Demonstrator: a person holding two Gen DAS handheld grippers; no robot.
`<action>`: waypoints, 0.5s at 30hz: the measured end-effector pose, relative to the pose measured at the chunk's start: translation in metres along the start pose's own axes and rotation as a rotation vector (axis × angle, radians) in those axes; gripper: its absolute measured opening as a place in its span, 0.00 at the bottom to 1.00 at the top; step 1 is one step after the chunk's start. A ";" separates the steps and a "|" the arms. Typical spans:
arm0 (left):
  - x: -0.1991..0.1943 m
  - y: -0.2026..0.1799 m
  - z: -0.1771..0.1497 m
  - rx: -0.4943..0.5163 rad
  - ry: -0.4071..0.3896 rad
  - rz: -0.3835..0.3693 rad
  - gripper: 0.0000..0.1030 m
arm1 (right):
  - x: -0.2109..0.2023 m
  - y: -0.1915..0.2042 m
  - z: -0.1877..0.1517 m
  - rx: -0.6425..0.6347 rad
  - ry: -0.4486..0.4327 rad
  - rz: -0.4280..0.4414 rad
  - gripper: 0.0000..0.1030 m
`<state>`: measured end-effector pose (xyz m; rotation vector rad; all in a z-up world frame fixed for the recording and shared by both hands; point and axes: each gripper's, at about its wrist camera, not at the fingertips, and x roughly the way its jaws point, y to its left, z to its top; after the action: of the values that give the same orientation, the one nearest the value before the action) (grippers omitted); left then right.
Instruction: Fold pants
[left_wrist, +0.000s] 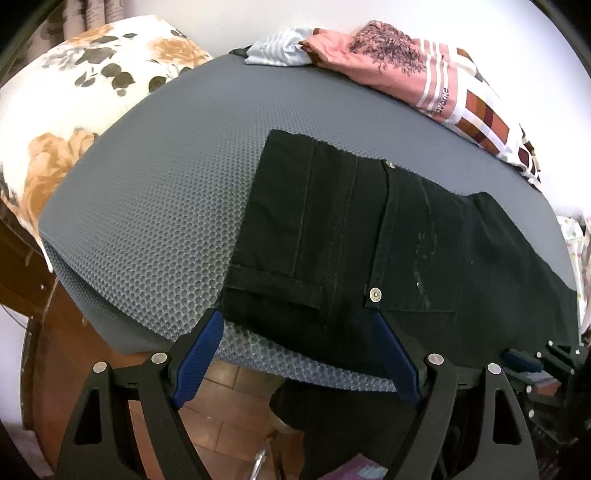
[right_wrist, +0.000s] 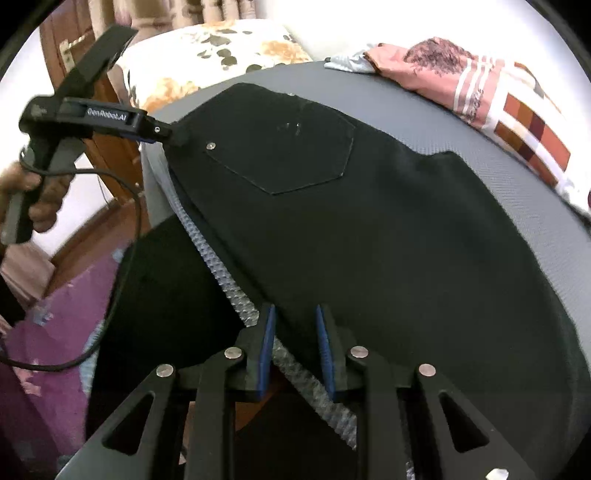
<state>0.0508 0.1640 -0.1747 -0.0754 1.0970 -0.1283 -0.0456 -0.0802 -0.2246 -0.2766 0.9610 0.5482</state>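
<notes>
Plainly, black pants (left_wrist: 369, 236) cover a grey honeycomb mat (left_wrist: 155, 192); left jaws gape, right jaws nearly closed at their edge.

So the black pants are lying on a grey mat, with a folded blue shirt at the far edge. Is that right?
Not quite. The shirt at the far edge is pink with white stripes, not blue, as the left wrist view shows. The rest holds: the black pants lie on the grey mat.

The pants (left_wrist: 369, 236) lie on the mat (left_wrist: 155, 206), reaching its near edge. Behind the pants, at the mat's far edge, lies a heap of clothes (left_wrist: 391, 70). Left of the mat sits a pillow (left_wrist: 74, 96).
</notes>
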 end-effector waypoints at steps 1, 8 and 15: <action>-0.001 0.001 0.001 -0.004 -0.003 0.002 0.80 | 0.000 0.000 0.001 0.007 -0.001 0.002 0.11; -0.005 0.011 0.002 -0.040 -0.021 0.000 0.80 | -0.008 -0.002 0.002 0.050 -0.014 0.062 0.01; -0.004 0.011 0.002 -0.031 -0.018 0.014 0.80 | -0.013 -0.005 0.005 0.069 -0.041 0.113 0.03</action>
<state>0.0510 0.1752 -0.1714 -0.0968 1.0810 -0.0977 -0.0458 -0.0863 -0.2110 -0.1492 0.9578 0.6201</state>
